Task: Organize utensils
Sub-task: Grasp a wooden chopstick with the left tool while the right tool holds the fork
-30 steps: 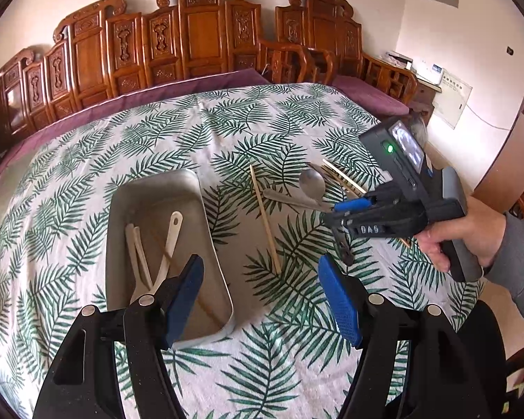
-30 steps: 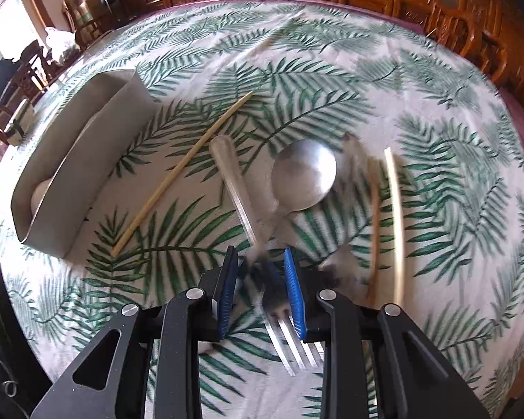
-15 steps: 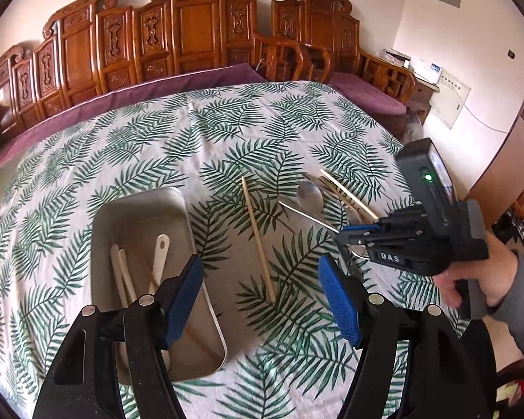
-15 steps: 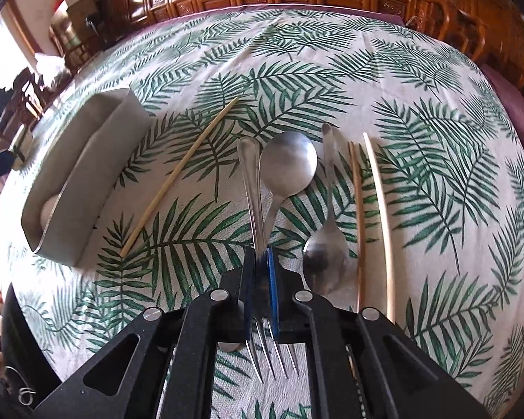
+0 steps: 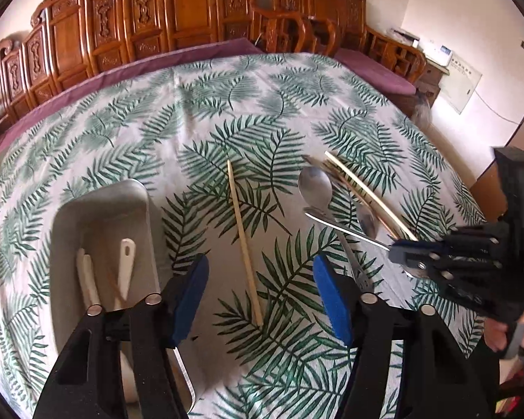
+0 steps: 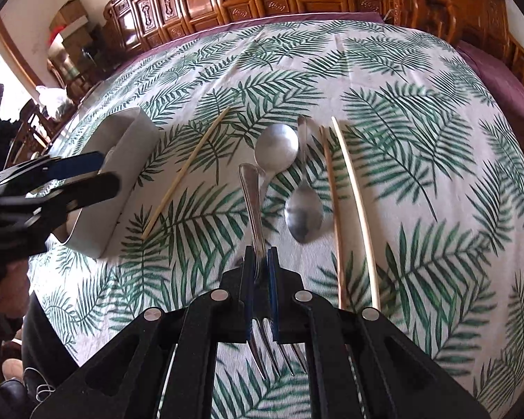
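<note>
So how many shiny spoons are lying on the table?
2. The big spoon lies bowl away from us, beside the fork held by the right gripper. The small spoon lies bowl toward us, between the big spoon and the chopsticks.

A round tabletop [image 6: 419, 80] under a green fern-print cloth carries a grey metal tray [image 5: 101, 209] at the left — a single chopstick [image 5: 242, 241] just beside it, then two steel spoons [image 6: 276, 152] and two chopsticks [image 6: 356, 206] lying side by side at the right.
</note>
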`<state>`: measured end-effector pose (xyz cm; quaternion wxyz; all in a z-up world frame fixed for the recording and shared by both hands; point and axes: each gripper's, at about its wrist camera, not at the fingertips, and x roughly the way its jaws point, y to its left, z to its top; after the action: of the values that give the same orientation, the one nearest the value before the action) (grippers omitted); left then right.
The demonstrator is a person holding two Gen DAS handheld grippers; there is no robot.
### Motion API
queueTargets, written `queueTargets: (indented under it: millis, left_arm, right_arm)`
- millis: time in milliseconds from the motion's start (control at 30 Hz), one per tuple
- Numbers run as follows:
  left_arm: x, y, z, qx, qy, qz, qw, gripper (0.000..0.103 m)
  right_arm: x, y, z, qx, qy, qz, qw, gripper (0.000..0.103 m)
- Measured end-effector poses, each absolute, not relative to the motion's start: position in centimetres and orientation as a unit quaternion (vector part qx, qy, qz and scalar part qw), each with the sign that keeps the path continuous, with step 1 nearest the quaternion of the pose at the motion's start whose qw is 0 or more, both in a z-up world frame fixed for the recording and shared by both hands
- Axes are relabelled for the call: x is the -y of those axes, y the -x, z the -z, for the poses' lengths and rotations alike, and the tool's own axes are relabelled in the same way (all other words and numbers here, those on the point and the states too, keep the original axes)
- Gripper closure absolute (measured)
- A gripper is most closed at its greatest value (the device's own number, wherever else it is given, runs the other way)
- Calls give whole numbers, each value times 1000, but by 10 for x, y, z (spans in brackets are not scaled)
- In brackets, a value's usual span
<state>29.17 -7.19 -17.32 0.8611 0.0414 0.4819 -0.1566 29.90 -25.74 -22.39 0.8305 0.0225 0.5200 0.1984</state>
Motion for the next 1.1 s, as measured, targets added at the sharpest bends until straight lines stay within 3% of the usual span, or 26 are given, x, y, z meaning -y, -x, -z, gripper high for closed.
queueTargets:
  millis: [233,900,1033,1100]
  left_arm:
    - [79,-315,197,-520,-30,147,841,69]
    - [87,-349,234,-567,-49,107,815,80]
    - [86,-349,235,-565,-49,104,817,98]
    - [85,-348,234,-563,-46,107,818,98]
  right_arm:
    - [265,-274,226,-516,-2,-191,835,95]
    - [280,-259,213,-503,-12,-188,843,95]
    - [280,-260,211,-503,-10,-185,844,95]
    - [279,-260,209,-503,-10,-184,845,95]
